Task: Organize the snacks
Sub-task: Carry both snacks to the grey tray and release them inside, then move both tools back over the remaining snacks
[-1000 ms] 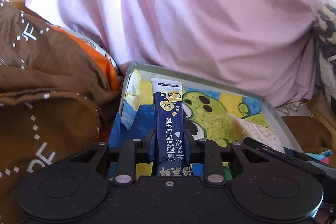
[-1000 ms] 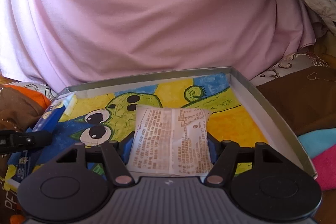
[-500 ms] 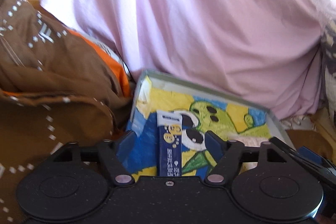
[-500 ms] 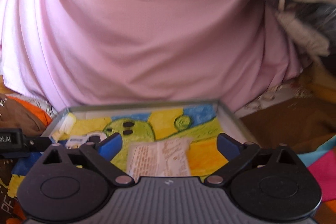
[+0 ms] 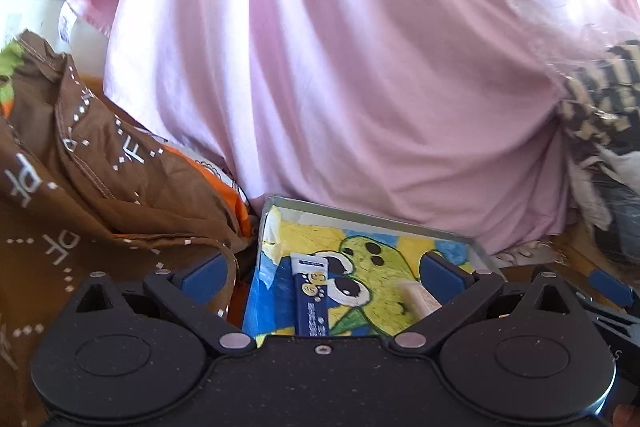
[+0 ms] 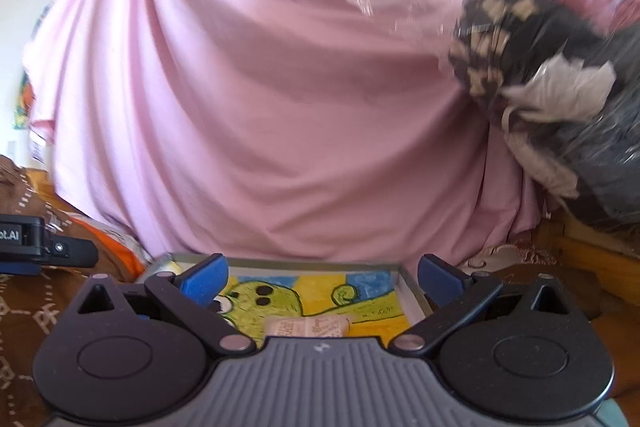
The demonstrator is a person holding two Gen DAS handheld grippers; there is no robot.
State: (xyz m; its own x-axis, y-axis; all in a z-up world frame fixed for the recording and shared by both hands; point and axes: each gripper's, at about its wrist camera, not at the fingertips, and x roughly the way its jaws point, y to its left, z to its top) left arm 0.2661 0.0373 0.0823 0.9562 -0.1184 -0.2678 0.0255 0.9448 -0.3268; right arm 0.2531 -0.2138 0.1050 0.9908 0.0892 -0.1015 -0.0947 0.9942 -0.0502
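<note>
My left tongs [image 5: 322, 269] and right tongs [image 6: 320, 275] both gape wide and grip nothing. Below them lies a shallow tray [image 5: 486, 253] with a cartoon lining. A navy stick sachet [image 5: 312, 301] rests near its left edge, a pale snack packet [image 6: 306, 327] toward its right. Beyond hangs pink cloth [image 5: 340, 67].

black gripper bodies, blue-padded fingers [image 5: 202, 271] — silver screws
</note>
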